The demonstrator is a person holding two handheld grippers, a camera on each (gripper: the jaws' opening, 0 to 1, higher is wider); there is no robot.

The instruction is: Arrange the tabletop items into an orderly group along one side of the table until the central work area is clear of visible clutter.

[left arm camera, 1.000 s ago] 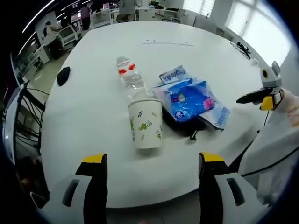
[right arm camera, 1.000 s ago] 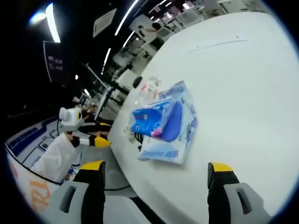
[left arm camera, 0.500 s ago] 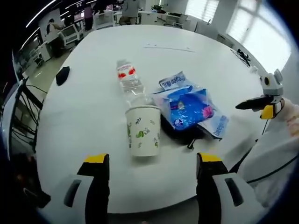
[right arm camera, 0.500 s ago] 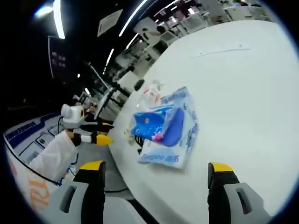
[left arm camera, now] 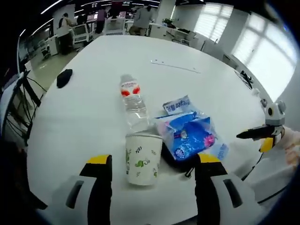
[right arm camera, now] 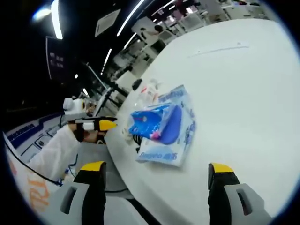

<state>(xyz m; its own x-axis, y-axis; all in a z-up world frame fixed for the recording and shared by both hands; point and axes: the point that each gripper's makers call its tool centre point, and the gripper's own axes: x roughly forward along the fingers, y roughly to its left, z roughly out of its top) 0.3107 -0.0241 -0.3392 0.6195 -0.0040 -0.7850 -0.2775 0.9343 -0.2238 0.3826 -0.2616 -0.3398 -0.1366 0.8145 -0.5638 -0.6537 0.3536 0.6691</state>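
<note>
One dark item (left arm camera: 180, 165), perhaps a cable, hides under blue packet (left arm camera: 190, 136).

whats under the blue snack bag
The blue snack bag lies on a flat white and blue packet and on something black with a cord end poking out. The bag covers most of the black thing, so I cannot identify it.

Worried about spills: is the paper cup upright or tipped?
Upright: the paper cup stands on its base, rim up, between the left gripper's jaws.
</note>
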